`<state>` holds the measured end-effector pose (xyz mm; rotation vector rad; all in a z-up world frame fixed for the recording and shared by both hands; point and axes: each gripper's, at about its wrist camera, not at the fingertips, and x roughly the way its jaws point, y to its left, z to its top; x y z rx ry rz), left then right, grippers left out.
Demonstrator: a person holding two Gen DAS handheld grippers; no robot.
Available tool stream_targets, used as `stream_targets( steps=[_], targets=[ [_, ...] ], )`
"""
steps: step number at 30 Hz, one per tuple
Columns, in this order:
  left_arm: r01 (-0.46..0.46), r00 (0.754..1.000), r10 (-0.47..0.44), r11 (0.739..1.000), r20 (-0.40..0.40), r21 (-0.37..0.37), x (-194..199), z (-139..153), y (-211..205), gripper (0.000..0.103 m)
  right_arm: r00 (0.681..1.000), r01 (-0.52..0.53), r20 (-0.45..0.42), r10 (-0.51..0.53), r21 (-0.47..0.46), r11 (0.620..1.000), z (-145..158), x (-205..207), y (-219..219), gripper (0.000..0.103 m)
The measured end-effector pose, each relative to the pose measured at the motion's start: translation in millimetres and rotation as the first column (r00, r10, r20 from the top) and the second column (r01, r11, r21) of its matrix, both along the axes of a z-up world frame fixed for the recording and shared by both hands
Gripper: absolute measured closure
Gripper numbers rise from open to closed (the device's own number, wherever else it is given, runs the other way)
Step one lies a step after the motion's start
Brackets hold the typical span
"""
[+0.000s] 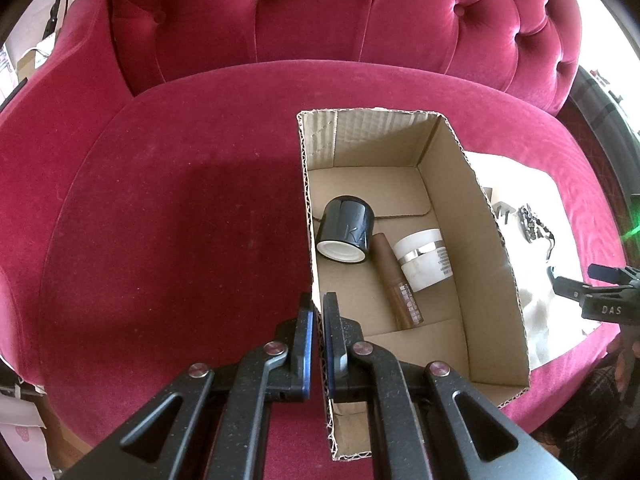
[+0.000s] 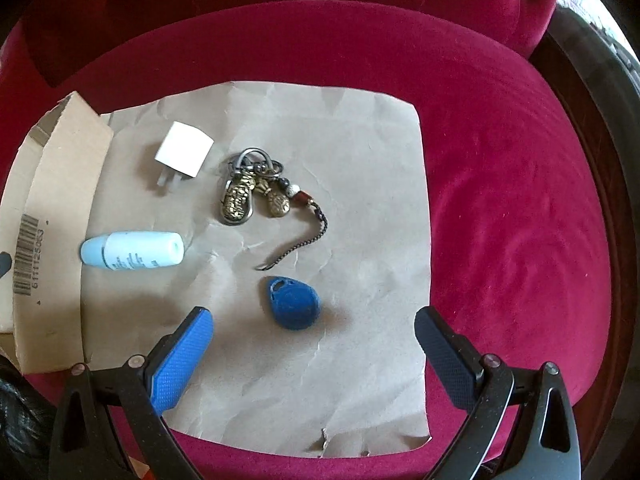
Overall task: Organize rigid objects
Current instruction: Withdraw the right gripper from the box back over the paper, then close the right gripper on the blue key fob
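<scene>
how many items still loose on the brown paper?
4: white charger plug far left, keychain bunch middle, pale blue tube by the cardboard box, blue key fob nearest. None seem hidden.

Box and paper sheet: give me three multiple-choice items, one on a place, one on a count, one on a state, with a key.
1. Where does the blue tag lie?
A. in the box
B. on the paper
C. on bare velvet

2. How many things lie inside the box?
A. three
B. one
C. five

3. How does the left claw stand?
A. wide open
B. shut on the bottle
C. shut on the box wall

Key: B, the tag rests on the paper before the open right claw; A, a dark cap, a brown tube and a white jar; C, its pads pinch the cardboard edge.
</scene>
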<state>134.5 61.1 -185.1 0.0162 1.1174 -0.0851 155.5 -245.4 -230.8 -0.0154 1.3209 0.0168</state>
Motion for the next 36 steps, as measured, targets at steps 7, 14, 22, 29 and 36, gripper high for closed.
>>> stream_targets(
  steps=[7,14,22,29,36],
  targets=[
    [0.001,1.000,-0.001,1.000,0.000,0.001,-0.1,-0.1,-0.3,0.098,1.000,0.020,-0.005,-0.020,0.014,1.000,-4.1,4.0,-8.4,0.001],
    [0.001,1.000,-0.001,1.000,0.000,0.002,0.2,-0.1,-0.1,0.098,1.000,0.002,-0.011,-0.002,0.012,1.000,-2.5,5.4,-2.4,0.031],
    [0.001,1.000,-0.001,1.000,0.000,0.001,0.3,-0.2,0.3,0.098,0.999,-0.040,-0.016,0.040,0.036,0.999,-4.8,0.6,12.4,0.062],
    [0.001,1.000,-0.001,1.000,0.000,0.002,0.3,-0.3,0.3,0.098,0.999,-0.045,-0.006,0.045,0.046,0.998,1.0,-1.9,17.3,0.075],
    [0.001,1.000,-0.001,1.000,0.000,0.004,0.5,0.3,-0.3,0.098,0.999,-0.041,0.007,0.041,0.038,0.998,12.7,-4.6,19.4,0.075]
  ],
)
